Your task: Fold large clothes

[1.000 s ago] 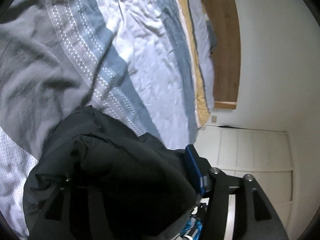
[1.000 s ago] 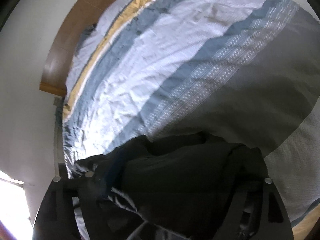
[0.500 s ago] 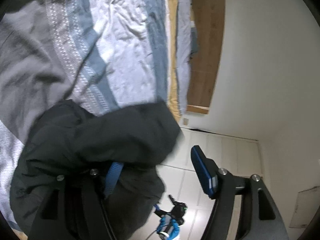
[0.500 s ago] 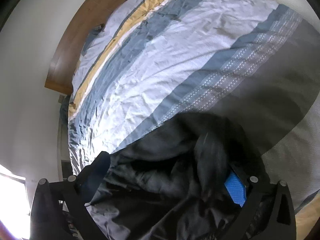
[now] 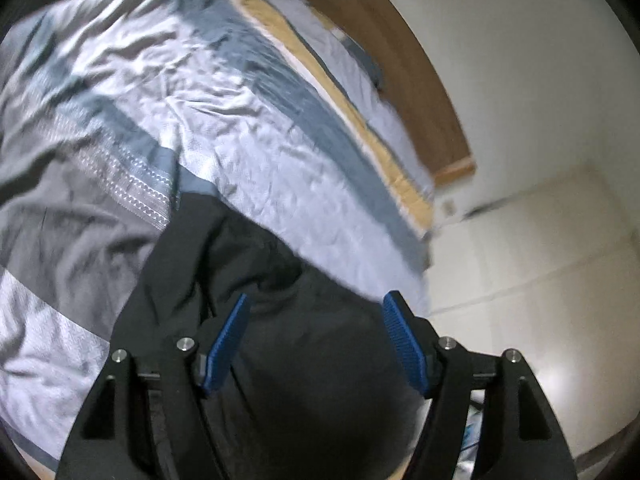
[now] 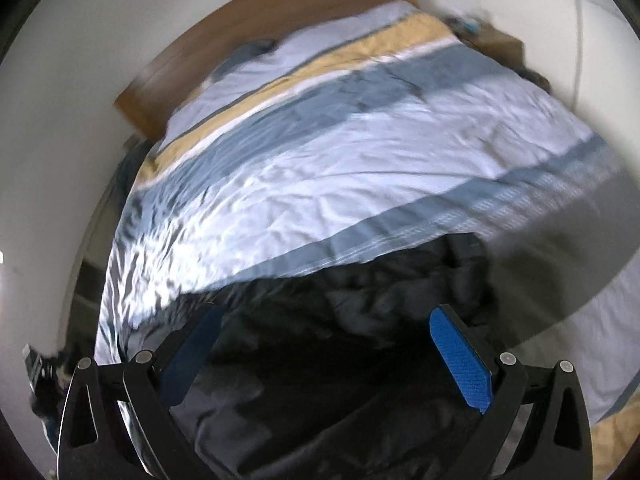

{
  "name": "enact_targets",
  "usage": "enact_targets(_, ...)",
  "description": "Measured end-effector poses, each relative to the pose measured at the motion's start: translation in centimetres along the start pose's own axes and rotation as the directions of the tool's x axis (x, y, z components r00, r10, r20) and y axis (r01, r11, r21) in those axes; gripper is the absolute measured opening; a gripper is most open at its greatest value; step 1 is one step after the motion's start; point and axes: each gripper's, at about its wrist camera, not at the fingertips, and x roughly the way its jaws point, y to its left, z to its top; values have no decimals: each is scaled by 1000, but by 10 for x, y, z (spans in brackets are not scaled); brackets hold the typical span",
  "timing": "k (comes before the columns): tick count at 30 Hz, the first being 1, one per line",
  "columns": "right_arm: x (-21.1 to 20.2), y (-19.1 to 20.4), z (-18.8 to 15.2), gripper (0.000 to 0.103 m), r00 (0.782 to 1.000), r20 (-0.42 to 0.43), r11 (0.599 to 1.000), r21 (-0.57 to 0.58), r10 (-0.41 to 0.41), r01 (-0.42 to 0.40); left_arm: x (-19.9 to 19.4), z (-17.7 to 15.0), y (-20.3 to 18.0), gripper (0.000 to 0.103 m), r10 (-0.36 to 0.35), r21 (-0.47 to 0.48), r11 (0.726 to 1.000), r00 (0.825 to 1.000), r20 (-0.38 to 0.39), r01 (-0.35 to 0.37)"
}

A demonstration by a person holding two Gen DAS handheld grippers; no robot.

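A large black padded garment lies bunched at the near edge of the bed; it also shows in the right wrist view. My left gripper is open, its blue pads spread wide just above the garment, holding nothing. My right gripper is open too, its blue pads apart over the crumpled cloth, empty. Both views are blurred by motion.
The bed has a striped cover in grey, white, blue and yellow bands, seen also in the right wrist view. A wooden headboard stands against the white wall. White cabinet doors are beside the bed.
Both grippers have opened and let go of the black garment, which now lies on the bed. Both cameras have swung to face the bed more squarely.
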Motion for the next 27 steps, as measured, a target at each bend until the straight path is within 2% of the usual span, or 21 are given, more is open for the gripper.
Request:
enact_targets(5,8,49,-36,103,1000,1,992,-125,-4,5,41,-46,-34,68,95,177,981,994,-58,-84)
enact_targets(12,27,111,-86,102,998,31,959,-274,-61,67,76,-88,-59,68,147,355,928,986,-78,-111)
enact_targets(17,48,138,-109,102,989,45,922,-359,-138,145,97,-96,-60,68,172,413,902,981,-87,-121)
enact_targets(27,89,144,-115,102,965,37,891,-376,-260,255,135,-95,-45,68,215,452,880,971,-106,-146)
